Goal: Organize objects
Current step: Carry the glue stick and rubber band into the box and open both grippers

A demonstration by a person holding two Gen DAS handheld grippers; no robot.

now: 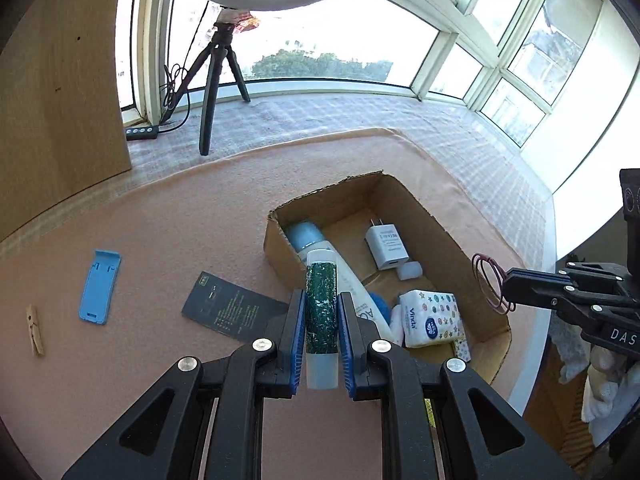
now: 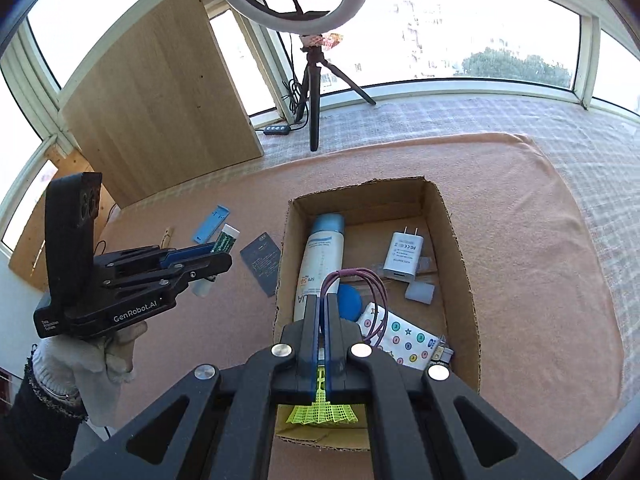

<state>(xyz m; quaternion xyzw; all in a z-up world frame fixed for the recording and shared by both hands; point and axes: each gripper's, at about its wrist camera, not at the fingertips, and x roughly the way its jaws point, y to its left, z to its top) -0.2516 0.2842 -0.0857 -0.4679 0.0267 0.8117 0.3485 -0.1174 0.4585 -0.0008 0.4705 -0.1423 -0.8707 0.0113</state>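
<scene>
While my left fingers clamp the green-labelled tube just left of the cardboard box, my right fingers pinch the purple hair ties over it. I should centre each above bare box floor, lower, then release gently.

Each black tool has blue finger pads, silver screws and white "GenRobot.AI" lettering; a white glove meets a black sleeve.

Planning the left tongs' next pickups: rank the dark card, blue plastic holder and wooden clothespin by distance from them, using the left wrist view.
1. Dark card, just left of the left tongs.
2. Blue plastic holder, farther left.
3. Wooden clothespin, far left edge.
</scene>
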